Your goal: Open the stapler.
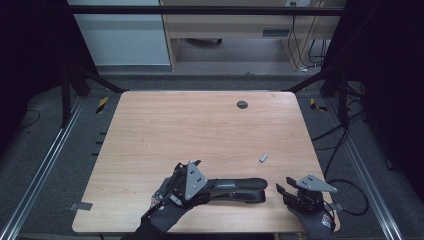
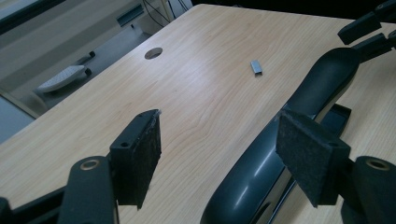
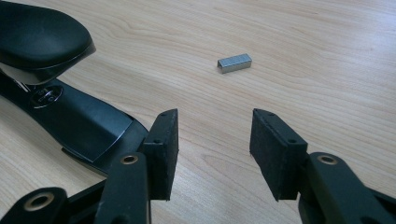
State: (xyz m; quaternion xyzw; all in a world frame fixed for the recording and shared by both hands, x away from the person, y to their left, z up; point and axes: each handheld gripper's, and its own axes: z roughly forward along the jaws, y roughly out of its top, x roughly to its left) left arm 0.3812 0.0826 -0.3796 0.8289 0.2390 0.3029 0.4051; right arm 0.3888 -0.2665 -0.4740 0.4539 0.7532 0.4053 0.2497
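A black stapler (image 1: 239, 189) lies shut on the wooden table (image 1: 200, 125), near its front edge, with its long axis running left to right. A small grey strip of staples (image 1: 263, 158) rests beyond the stapler's right end. My left gripper (image 1: 188, 164) hovers open over the stapler's left end; in the left gripper view the stapler (image 2: 299, 98) passes under the right jaw of the left gripper (image 2: 219, 119). My right gripper (image 1: 283, 184) stands open just right of the stapler's nose. In the right gripper view the staple strip (image 3: 234, 63) lies ahead of the right gripper (image 3: 215, 116), and the stapler (image 3: 42, 42) is at left.
A round cable hole (image 1: 242, 104) sits near the table's far edge. Bare wood stretches across the middle and far part of the table. Metal rails, black frame legs and loose cables surround the table on the floor.
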